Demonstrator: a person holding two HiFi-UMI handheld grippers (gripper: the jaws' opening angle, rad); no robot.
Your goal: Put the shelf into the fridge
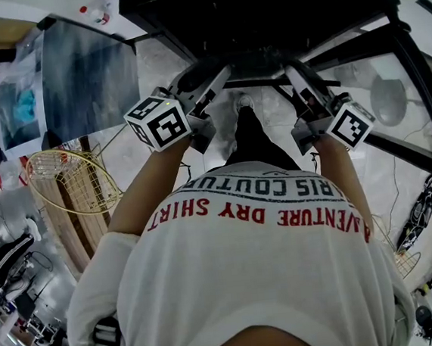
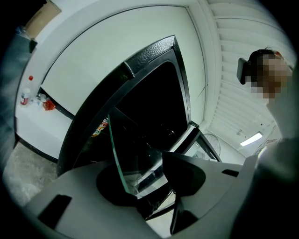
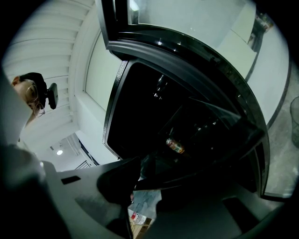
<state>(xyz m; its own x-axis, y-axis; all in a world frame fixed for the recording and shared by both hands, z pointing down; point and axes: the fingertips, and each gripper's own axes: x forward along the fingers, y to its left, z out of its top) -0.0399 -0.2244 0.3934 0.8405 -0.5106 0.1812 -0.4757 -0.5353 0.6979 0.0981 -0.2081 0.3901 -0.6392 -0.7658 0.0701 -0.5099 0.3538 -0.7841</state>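
Note:
The black fridge (image 1: 261, 12) stands open ahead of me, its inside dark. A clear glass shelf (image 2: 135, 158) with a greenish edge reaches toward that opening. In the left gripper view its near corner lies between the jaws of my left gripper (image 2: 147, 184); the edge runs beside the left pad, the right pad stands off it, and the jaws look open. In the right gripper view the shelf's dark edge (image 3: 196, 161) passes between the jaws of my right gripper (image 3: 145, 186), which are closed on it. The head view has the left gripper (image 1: 211, 85) and right gripper (image 1: 298, 77) side by side at the fridge's front.
The fridge's glass door (image 1: 392, 106) hangs open at the right. A wire rack (image 1: 72, 182) leans at the left on the floor. A bottle (image 3: 176, 146) lies inside the fridge. Small red-capped bottles (image 2: 25, 95) stand on a white ledge beside it. My leg and shoe (image 1: 245, 124) are below.

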